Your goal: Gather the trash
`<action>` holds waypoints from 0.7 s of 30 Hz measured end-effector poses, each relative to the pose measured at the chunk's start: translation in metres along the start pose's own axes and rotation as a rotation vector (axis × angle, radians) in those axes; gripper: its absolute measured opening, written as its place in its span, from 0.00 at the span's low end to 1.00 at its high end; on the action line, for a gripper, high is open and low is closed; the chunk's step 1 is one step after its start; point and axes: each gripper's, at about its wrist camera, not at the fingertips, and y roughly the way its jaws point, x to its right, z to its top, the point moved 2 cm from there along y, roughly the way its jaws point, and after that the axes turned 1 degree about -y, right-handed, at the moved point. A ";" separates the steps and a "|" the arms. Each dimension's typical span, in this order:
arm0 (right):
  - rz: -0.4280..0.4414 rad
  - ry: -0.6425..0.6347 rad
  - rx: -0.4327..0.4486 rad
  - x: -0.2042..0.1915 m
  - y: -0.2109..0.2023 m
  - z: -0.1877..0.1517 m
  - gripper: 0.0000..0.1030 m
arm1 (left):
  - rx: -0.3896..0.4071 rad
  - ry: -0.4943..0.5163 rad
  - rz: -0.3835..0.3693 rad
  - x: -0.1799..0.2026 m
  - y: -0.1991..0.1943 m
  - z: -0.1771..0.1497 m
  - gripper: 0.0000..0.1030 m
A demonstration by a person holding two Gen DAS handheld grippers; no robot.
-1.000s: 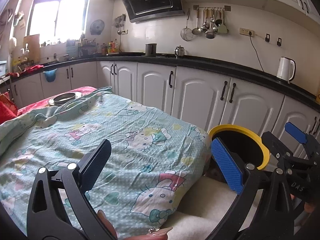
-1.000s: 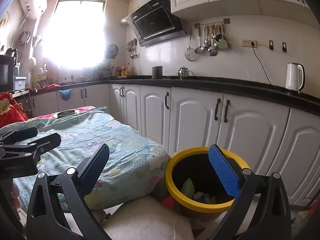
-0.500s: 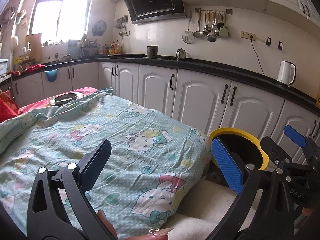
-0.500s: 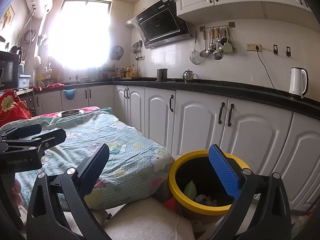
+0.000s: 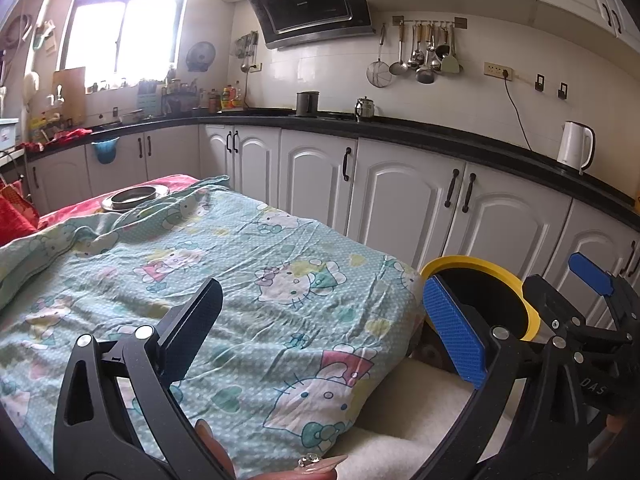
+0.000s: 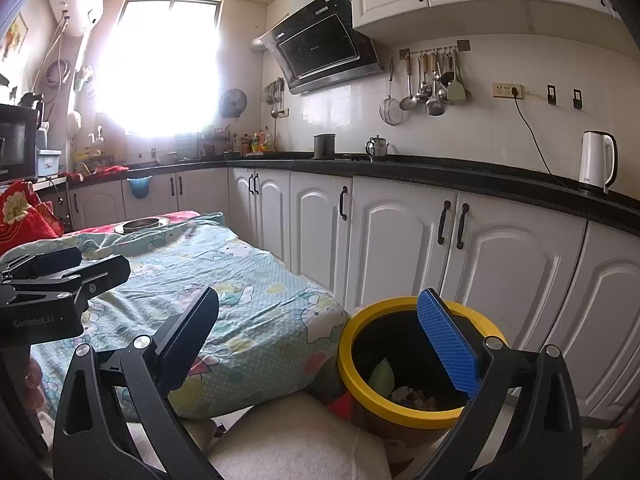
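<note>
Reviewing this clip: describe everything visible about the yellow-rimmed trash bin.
The trash bin is a round, upright, lidless bucket with a thick yellow rim, a dark interior and a brownish outer wall, plastic by the look. It stands on the floor between the quilt-covered bed and the white lower cabinets. Inside lie a pale green scrap and small mixed litter. Nothing grips it; whether the quilt touches it is unclear.

Blown-out window [image 6: 160, 68] glare, fisheye-bent edges

A round bin with a thick yellow rim and dark inside [image 6: 420, 364] stands upright just ahead of the right tool [image 6: 320, 344], under its blue finger. Inside lie scraps of trash [image 6: 404, 392]: a pale green piece and small mixed bits at the bottom.
</note>
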 end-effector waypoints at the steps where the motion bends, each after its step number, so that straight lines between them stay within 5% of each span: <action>1: 0.000 0.000 0.000 0.000 0.000 0.000 0.94 | 0.001 -0.001 0.001 0.000 0.000 0.001 0.90; 21: -0.001 0.001 -0.002 0.000 0.000 0.001 0.94 | -0.001 -0.003 0.017 -0.001 0.002 0.000 0.90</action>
